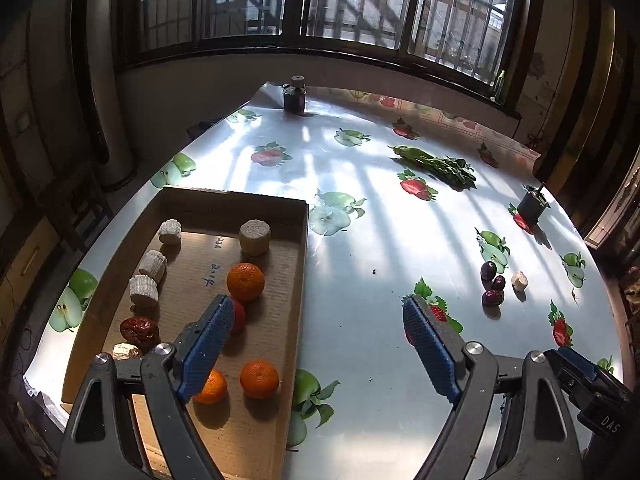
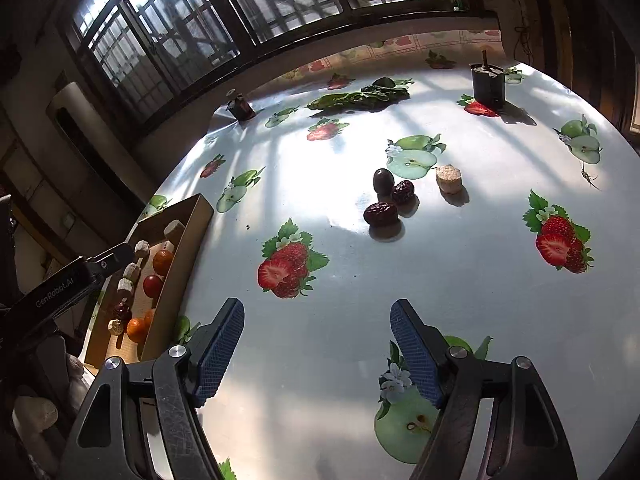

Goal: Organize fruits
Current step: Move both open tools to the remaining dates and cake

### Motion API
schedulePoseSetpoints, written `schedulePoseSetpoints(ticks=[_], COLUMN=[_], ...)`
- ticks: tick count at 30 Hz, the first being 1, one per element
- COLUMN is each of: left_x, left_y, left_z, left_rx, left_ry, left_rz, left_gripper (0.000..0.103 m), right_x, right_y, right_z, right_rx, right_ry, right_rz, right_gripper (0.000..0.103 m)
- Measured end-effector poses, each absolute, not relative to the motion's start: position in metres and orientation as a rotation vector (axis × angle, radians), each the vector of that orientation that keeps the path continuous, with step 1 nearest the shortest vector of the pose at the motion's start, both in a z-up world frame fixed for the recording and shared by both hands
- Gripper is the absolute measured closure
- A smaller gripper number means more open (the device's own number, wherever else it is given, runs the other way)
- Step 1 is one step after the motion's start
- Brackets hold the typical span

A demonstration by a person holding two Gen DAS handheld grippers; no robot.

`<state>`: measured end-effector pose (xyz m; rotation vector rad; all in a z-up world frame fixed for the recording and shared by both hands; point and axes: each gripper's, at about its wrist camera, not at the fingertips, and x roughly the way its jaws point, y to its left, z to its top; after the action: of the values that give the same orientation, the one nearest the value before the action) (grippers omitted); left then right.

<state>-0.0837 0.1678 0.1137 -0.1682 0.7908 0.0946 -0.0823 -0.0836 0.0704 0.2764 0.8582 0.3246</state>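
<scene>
The table point(image 1: 360, 248) in front of me is round, under a glossy cloth printed with apples and strawberries. On its left side lies a shallow cardboard tray point(image 1: 298, 280), and my left gripper point(image 1: 316, 332) hangs over the tray's near right part, jaws spread wide and holding nothing; one blue pad sits above the tray, the other above bare cloth to its right. Inside the tray I see an orange point(image 1: 245, 281) just beyond my left pad, two more oranges point(image 1: 259, 379) nearer me, and a small red fruit point(image 1: 239, 316) half hidden behind that pad. Along the tray's left side run pale ridged cakes point(image 1: 144, 290), with another point(image 1: 255, 237) at the far end, and a wrinkled red date point(image 1: 139, 330) near the front left.

My right gripper point(image 2: 318, 344) hovers low over the near middle of the table, jaws likewise wide apart and empty. Well beyond them, slightly right, three dark dates point(image 2: 390, 197) sit clustered together, two touching, and a single pale cake point(image 2: 449, 178) stands just to their right. Far across the table lies a bunch of leafy greens point(image 2: 360, 98). A small dark pot point(image 2: 487, 84) stands at the far right and another dark object point(image 2: 240, 108) at the far left edge.
</scene>
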Motion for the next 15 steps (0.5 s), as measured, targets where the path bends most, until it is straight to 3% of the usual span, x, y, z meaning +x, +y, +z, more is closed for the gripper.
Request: schedulePoseSetpoints(ticks=[4,10,15], left_x=[-0.083,-0.053,-0.025], left_y=[0.144,0.106,0.079], left_z=[0.118,0.09,0.071], left_rx=[-0.1,-0.085,-0.082], left_ry=[0.756,0.85,0.895], left_rz=[0.036,-0.065,-0.125], left_gripper=[0.017,0.017,0.017], right_x=[-0.066,-0.024,0.005], right_y=[-0.125,-0.175,-0.187], right_z=[0.089,0.072,0.048], right_rx=[0.253,0.278,0.323], right_ry=[0.807,0.861,0.91], right_rz=[0.251,0.134,0.141], right_gripper=[0.023,0.024,0.041])
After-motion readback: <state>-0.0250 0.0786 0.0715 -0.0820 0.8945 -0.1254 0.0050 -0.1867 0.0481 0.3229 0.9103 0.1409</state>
